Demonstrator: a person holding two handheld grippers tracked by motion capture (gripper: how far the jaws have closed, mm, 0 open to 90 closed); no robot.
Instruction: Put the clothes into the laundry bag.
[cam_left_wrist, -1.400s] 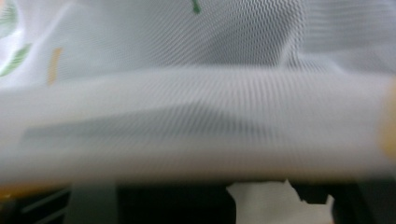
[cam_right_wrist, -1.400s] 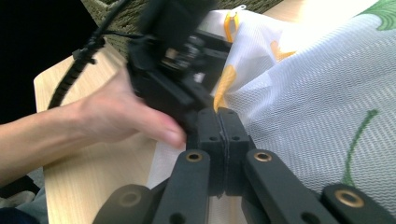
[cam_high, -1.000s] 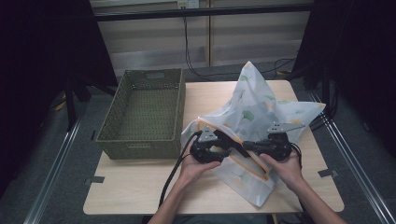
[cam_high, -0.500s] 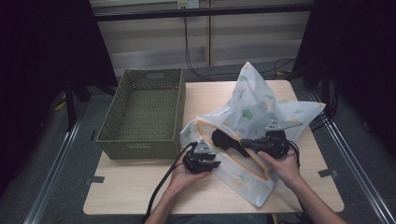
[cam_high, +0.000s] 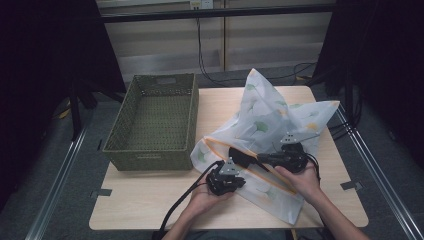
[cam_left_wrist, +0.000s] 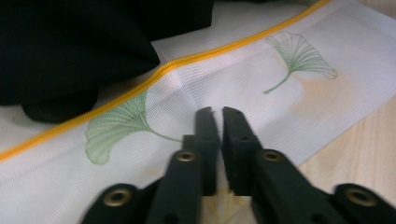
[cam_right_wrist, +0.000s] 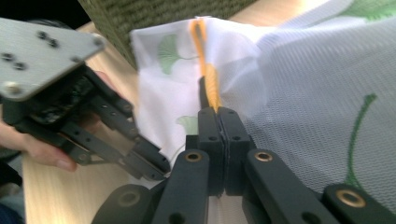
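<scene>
White mesh laundry bag is lying on the table beside the green basket. Right gripper is clamping the bag's orange zipper edge. Left gripper, jaws having just been closing, is pinching the bag's mesh.

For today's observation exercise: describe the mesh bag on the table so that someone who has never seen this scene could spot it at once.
Start at the wooden table, then look right of the green woven basket. There lies the mesh bag, a crumpled white net pouch beside both grippers. Its printed green ginkgo leaves and the orange zipper band set it apart from the plain basket.
</scene>
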